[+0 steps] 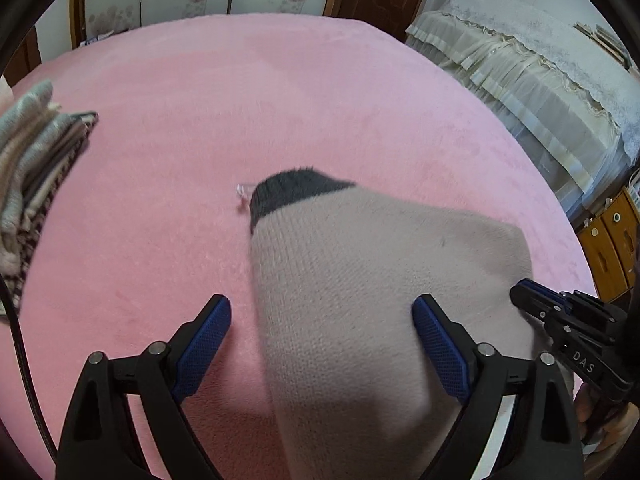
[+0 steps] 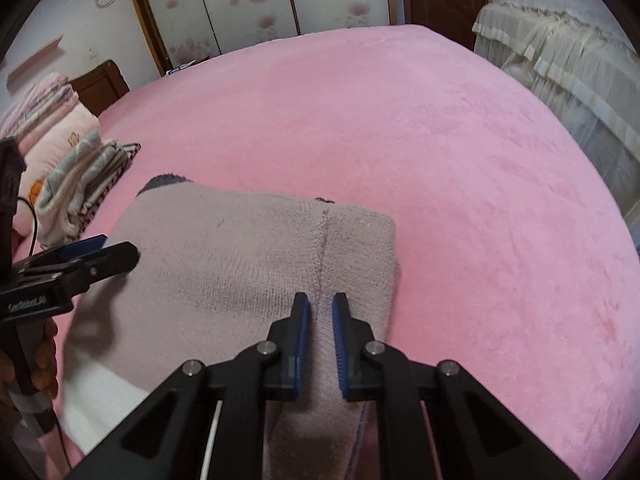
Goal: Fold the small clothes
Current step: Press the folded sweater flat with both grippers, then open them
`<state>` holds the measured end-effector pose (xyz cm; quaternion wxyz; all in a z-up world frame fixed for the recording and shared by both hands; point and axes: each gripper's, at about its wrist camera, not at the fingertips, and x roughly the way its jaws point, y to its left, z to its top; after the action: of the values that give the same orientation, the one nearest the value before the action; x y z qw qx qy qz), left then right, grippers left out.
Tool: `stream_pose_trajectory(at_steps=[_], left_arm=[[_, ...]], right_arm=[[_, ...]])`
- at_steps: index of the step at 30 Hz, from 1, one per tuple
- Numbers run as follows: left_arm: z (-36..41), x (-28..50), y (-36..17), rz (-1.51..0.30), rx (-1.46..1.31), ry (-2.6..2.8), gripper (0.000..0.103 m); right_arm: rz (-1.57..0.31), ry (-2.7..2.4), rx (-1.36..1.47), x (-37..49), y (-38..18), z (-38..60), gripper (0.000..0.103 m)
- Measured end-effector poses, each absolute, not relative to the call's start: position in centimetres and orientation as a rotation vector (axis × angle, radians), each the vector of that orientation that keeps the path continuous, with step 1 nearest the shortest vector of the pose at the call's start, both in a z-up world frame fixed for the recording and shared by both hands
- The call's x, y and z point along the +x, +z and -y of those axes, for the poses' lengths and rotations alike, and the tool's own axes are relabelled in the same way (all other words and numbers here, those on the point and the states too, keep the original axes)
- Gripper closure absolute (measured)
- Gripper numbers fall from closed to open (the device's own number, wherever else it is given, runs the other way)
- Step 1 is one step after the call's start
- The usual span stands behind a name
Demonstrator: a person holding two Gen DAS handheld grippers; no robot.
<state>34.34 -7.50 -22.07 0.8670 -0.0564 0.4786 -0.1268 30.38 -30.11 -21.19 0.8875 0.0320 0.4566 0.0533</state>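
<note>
A small beige knit garment (image 1: 360, 280) with a dark grey cuff (image 1: 288, 192) lies on the pink bed cover (image 1: 240, 100). My left gripper (image 1: 322, 316) is open, its blue pads (image 1: 208, 340) on either side of the garment's near part. My right gripper (image 2: 321, 312) is shut on a fold of the same garment (image 2: 224, 264) near a seam. The right gripper shows in the left wrist view (image 1: 532, 300) at the garment's right edge. The left gripper shows in the right wrist view (image 2: 100, 252) at the garment's left edge.
A stack of folded clothes (image 1: 36, 168) sits at the left of the bed, also in the right wrist view (image 2: 84, 184). A small clear plastic piece (image 1: 244, 190) lies by the dark cuff. A lace-covered piece of furniture (image 1: 540, 80) stands to the right of the bed.
</note>
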Motion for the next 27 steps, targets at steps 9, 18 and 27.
stream_pose_trajectory(at_steps=[9,18,27], left_arm=[[6.6,34.9,-23.8,-1.019,-0.159,-0.274,0.000],[8.0,34.1,-23.2,-0.992,-0.097,-0.226,0.000],[8.7,33.4,-21.3,-1.030,-0.044,-0.242,0.000]], right_arm=[[-0.889,0.107,0.130,29.7,-22.4,30.8,0.093],[-0.911,0.129,0.161,29.9,-22.0,31.3,0.090],[-0.956,0.142,0.104,29.8,-20.3,29.2,0.056]])
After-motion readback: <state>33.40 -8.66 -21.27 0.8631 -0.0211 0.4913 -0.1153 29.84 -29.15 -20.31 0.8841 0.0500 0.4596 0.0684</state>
